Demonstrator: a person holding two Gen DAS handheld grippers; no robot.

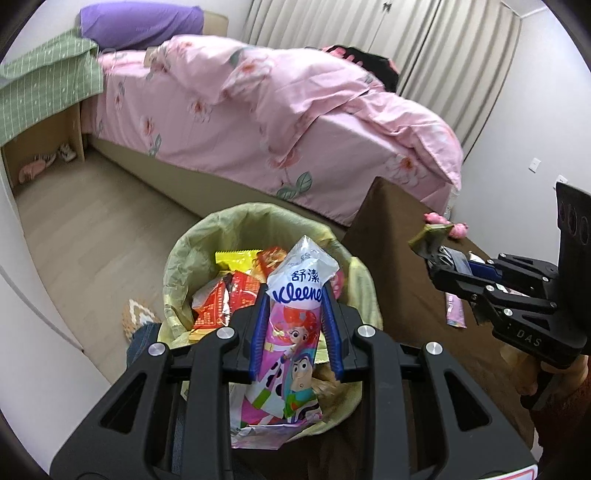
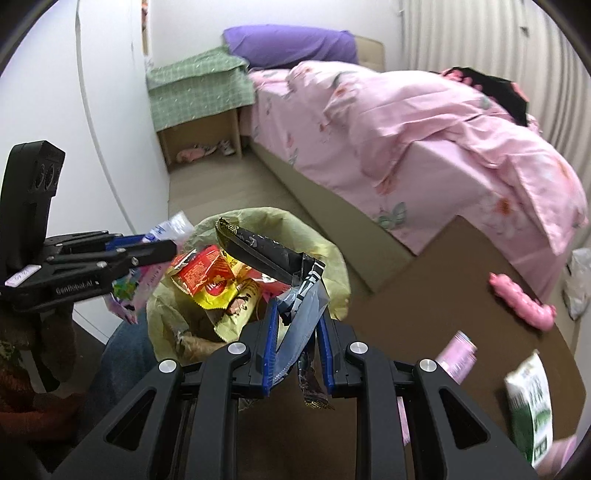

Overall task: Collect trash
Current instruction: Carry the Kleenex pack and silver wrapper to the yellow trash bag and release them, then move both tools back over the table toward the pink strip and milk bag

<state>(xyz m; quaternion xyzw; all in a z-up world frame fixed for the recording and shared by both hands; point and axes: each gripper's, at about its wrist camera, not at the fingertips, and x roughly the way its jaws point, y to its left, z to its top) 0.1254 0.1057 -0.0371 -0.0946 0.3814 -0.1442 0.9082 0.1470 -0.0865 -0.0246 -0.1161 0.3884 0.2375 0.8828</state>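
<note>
Yellow-green plastic lines a round trash bin (image 1: 184, 258) that stands on the floor beside a brown-covered counter (image 1: 399, 258). The bin is packed with crumpled snack wrappers in red, yellow and orange (image 1: 221, 295).

In the left wrist view, the left hand-held gripper (image 1: 295, 332) is clenched on a pink cartoon-printed Kleenex tissue packet (image 1: 291, 354), its blue pads pressing both sides. The packet hangs directly over the open bin, its white top pointing to 12 o'clock.

At 3 o'clock in that view, the right hand-held gripper (image 1: 436, 254) is clamped shut on a crumpled black and gold foil wrapper (image 1: 428, 238), held above the counter edge. In the right wrist view this wrapper (image 2: 266, 254) reaches from between the pads towards 11 o'clock, over the bin's rim (image 2: 332, 258).

On the counter lie a pink plush toy (image 2: 524, 301) at 3 o'clock, a small pink packet (image 2: 458, 354) at 4 o'clock and a green and white carton (image 2: 528, 410) at 5 o'clock.

Behind the bin, at 12 o'clock, stands a bed with a pink floral duvet (image 1: 295, 122) and a purple pillow (image 1: 140, 26). A green checked cloth (image 1: 44, 81) covers a bedside stand at 10 o'clock. A denim-clad knee (image 2: 122, 350) shows beside the bin.
</note>
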